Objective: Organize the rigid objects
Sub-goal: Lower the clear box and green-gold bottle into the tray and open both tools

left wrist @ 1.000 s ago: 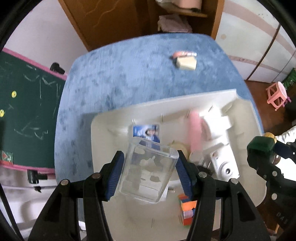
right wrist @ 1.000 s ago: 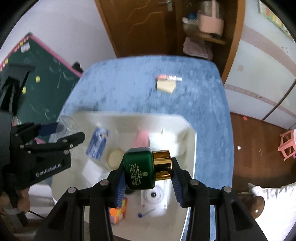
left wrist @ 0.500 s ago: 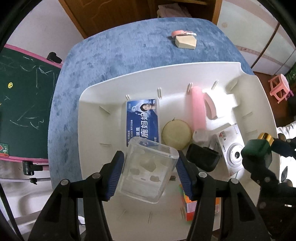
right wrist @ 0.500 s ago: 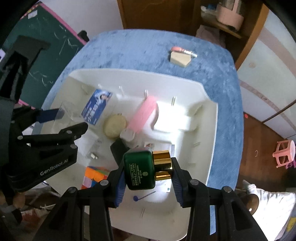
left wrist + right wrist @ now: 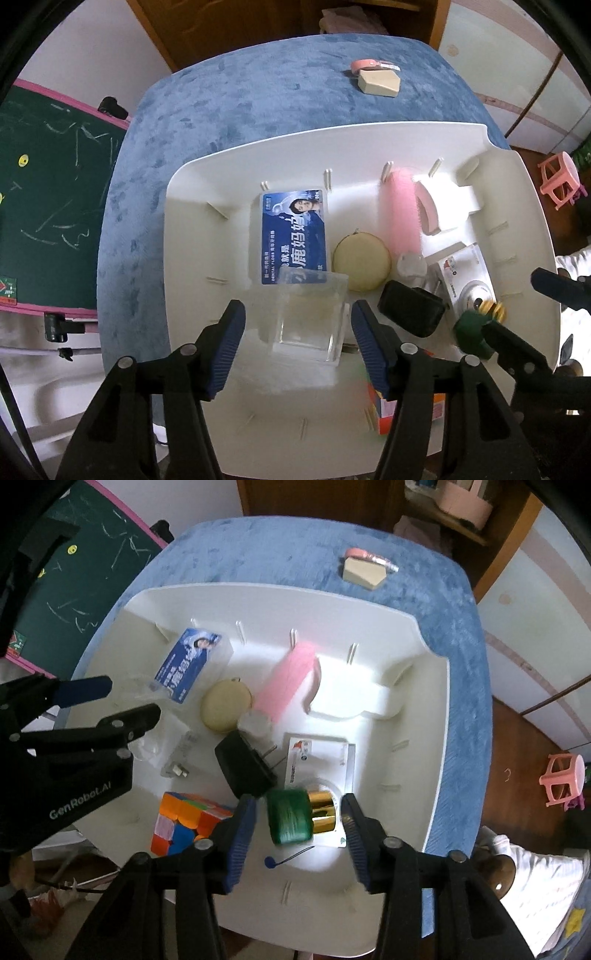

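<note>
My left gripper points down into the white bin. Its jaws are opening, and the clear plastic box rests on the bin floor between the blue pads, which stand off its sides. My right gripper hangs over the bin's right side. Its jaws are opening too. The green bottle with a gold cap lies on its side between them with a gap at each pad. The same bottle shows at the right of the left wrist view.
Also in the bin are a blue card box, a round beige compact, a pink box, a black charger, a white camera box and a colour cube. A beige block and a pink tube lie on the blue table.
Both grippers came down into the bin. Each then opened its jaws, letting go of the clear box on the left and the green bottle on the right.
</note>
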`<move>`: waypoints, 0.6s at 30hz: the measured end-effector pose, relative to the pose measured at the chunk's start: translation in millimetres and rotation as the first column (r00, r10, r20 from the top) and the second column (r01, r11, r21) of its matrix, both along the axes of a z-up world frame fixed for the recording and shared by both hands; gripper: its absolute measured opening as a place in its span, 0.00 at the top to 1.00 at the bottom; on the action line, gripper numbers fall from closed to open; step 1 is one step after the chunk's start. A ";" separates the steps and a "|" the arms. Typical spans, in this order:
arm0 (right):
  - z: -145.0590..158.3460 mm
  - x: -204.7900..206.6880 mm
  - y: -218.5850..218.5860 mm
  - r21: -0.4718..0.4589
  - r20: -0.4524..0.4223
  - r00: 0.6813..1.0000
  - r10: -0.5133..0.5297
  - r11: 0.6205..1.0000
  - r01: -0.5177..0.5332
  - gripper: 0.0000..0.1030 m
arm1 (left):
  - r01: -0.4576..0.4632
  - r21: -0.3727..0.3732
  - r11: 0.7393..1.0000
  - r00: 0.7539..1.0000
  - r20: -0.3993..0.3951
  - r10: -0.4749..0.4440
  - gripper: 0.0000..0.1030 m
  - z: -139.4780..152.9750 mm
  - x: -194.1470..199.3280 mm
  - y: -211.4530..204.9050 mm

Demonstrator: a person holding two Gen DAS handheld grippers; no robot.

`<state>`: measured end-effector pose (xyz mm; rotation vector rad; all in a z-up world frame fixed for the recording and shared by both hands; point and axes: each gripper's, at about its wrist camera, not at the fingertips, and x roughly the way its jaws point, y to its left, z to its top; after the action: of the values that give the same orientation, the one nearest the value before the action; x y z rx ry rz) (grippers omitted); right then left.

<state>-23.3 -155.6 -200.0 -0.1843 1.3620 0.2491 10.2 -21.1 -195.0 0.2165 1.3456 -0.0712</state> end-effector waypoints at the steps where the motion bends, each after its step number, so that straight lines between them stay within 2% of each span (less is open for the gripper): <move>1: 2.1 -0.2 -0.2 -0.001 0.010 1.000 -0.002 1.000 0.002 0.41 | -0.007 -0.002 1.000 1.000 0.002 0.007 0.35 0.8 0.0 1.5; 6: 10.1 -1.5 -0.2 -0.005 0.045 0.999 0.001 1.000 -0.001 0.41 | -0.032 -0.021 0.999 0.999 0.004 0.032 0.34 3.9 1.7 6.4; 18: 15.1 -1.2 -3.0 0.011 0.069 0.998 -0.003 1.000 0.002 0.41 | -0.031 -0.008 0.999 0.999 0.025 0.031 0.34 12.6 -0.5 4.6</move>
<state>-24.5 -158.6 -184.9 -0.1805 1.2919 0.2461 9.7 -16.5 -182.3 0.1896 1.3228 -0.0468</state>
